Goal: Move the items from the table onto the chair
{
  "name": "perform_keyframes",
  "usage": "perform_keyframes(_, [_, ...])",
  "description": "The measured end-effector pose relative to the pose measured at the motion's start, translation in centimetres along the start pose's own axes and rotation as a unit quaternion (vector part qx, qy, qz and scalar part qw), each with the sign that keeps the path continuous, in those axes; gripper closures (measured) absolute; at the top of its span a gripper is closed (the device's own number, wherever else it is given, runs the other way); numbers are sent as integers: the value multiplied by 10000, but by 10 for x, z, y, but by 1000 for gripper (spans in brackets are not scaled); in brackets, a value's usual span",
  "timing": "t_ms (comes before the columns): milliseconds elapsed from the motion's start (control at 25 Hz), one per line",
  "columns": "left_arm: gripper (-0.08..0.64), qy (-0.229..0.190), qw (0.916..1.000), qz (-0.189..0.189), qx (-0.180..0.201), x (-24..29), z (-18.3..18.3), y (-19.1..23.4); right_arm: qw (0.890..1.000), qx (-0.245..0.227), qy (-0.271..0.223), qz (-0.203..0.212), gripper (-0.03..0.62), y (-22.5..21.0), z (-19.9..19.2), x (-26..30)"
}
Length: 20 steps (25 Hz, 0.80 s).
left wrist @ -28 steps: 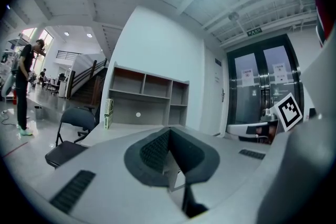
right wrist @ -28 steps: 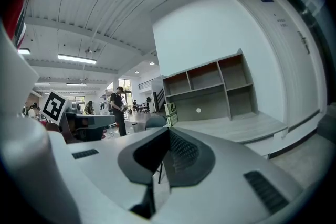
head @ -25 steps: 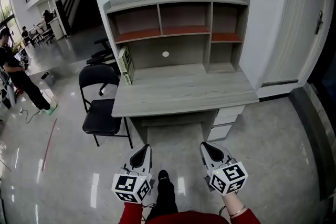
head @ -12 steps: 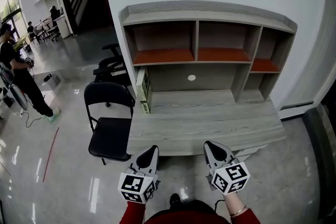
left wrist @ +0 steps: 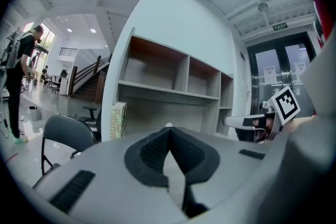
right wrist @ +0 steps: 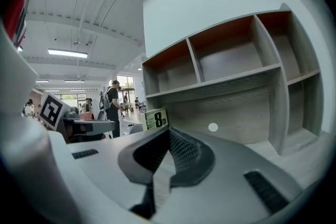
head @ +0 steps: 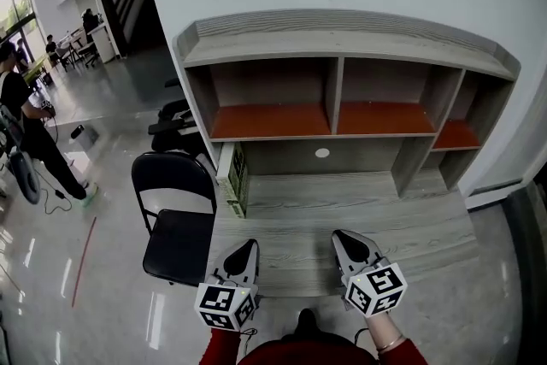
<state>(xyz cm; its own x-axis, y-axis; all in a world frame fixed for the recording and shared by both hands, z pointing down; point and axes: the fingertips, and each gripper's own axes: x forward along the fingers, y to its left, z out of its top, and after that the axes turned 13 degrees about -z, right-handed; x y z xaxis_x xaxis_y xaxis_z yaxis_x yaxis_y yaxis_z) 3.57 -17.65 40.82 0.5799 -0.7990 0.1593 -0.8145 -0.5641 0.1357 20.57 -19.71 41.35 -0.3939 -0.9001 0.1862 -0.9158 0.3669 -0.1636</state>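
Note:
A tall green-and-white box [head: 232, 180] stands upright at the left end of the grey wooden desk [head: 367, 218]; it also shows as the box [left wrist: 118, 119] and the box [right wrist: 156, 118] in the gripper views. A black folding chair [head: 176, 222] stands just left of the desk, its seat bare. My left gripper [head: 242, 256] hovers at the desk's front edge, shut with nothing in it. My right gripper [head: 351, 248] hangs beside it over the desk's front, shut and holding nothing. Both are well short of the box.
The desk carries a hutch [head: 333, 98] with bare orange-bottomed shelves. A dark office chair [head: 171, 117] stands behind the folding chair. A person [head: 26, 132] stands on the glossy floor far left. A white wall rises behind the desk.
The desk has come much closer and fills more of the head view. Both grippers, earlier over the floor, now hang at the desk's front edge, jaws unchanged.

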Motion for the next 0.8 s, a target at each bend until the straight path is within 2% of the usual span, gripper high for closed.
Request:
perform_keyframes(160, [552, 86, 9998, 170, 34, 17, 1, 17, 9999, -59, 14, 150, 583, -4, 4, 27])
perform_keyframes(400, [552, 122, 9993, 326, -134, 26, 2, 42, 9994, -75, 235, 230, 583, 2, -3, 50])
perform_keyframes(520, [552, 148, 9975, 683, -93, 28, 7, 59, 9994, -74, 258, 203, 583, -1, -1, 54])
perform_keyframes(560, [529, 232, 9957, 898, -34, 28, 9, 68, 9995, -58, 258, 168, 583, -4, 1, 54])
perform_keyframes(600, [417, 330, 9932, 1114, 12, 28, 11, 77, 9996, -45, 257, 128, 583, -7, 3, 54])
perform_keyframes(680, [279, 444, 9884, 1451, -25, 33, 13, 101, 9996, -49, 262, 46, 583, -13, 7, 53])
perform_keyframes(800, [262, 508, 9844, 1656, -304, 52, 9, 139, 9996, -74, 287, -24, 583, -20, 8, 57])
